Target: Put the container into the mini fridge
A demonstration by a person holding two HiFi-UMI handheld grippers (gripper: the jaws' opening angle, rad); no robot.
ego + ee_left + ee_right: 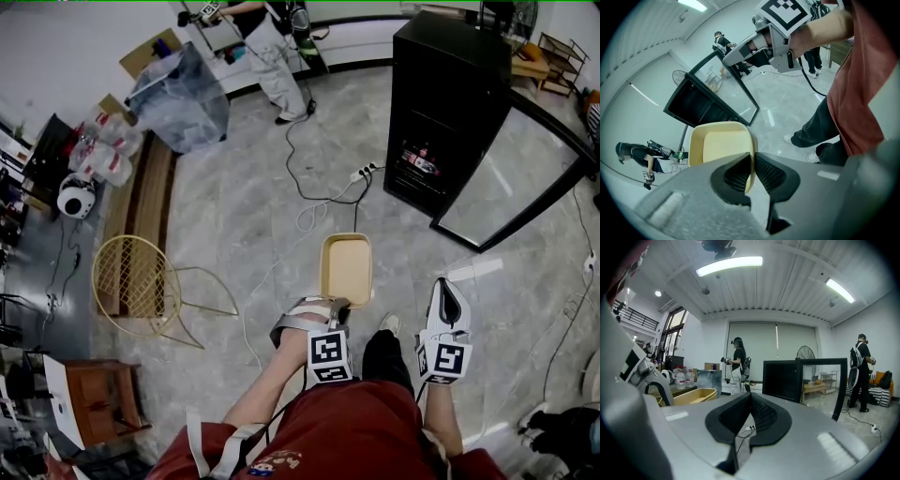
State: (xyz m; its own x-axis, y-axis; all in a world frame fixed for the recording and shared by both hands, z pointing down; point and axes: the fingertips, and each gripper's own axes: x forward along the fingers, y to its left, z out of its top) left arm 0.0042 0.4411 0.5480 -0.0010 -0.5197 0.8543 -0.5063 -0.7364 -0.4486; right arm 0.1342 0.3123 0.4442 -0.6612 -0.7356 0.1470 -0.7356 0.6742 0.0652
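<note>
Over the grey floor (234,216), the container (347,267) is a pale yellow, shallow rectangular tub with rounded corners. Bare floor with a white cable (328,202) lies between it and the black mini fridge (450,94), whose glass door (516,178) stands open. The left claw (751,165) is clenched on its near rim, and the tub reaches forward from it. The right claw (750,401), closed on nothing, is beside the tub and apart from it.
</note>
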